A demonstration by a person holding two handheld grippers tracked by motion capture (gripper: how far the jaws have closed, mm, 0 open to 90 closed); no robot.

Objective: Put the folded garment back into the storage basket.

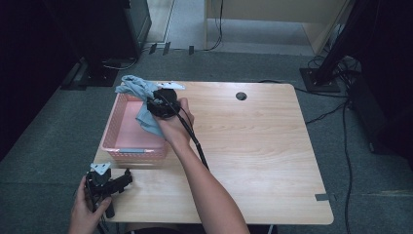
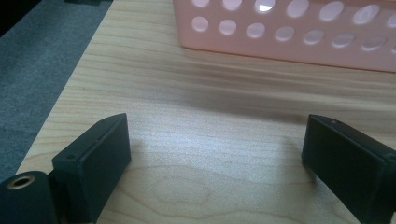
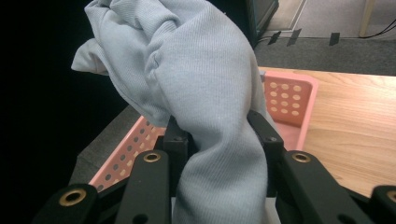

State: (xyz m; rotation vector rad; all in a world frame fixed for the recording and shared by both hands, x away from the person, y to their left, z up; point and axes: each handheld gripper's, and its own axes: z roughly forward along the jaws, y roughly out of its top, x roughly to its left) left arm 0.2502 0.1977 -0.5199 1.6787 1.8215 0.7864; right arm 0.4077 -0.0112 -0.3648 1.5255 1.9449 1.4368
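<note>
High view: right gripper [image 1: 157, 105] clamps cloth [image 1: 139, 90] over basket [image 1: 110, 131].

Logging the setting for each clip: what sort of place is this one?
Probably a lab or office recording room: a light wooden table with a cable hole on grey carpet, dark equipment stands and loose floor cables around it.

Both forearms are bare, no sleeves showing. Each hand grips a black tool: the left gripper [image 1: 127, 178], at lower left, carries a grey three-cornered plate, as does the right gripper [image 1: 157, 104]. A black cable [image 1: 194, 139] trails along the right forearm. Brass-ringed screw holes [image 3: 301, 157] dot the black linkages.
</note>
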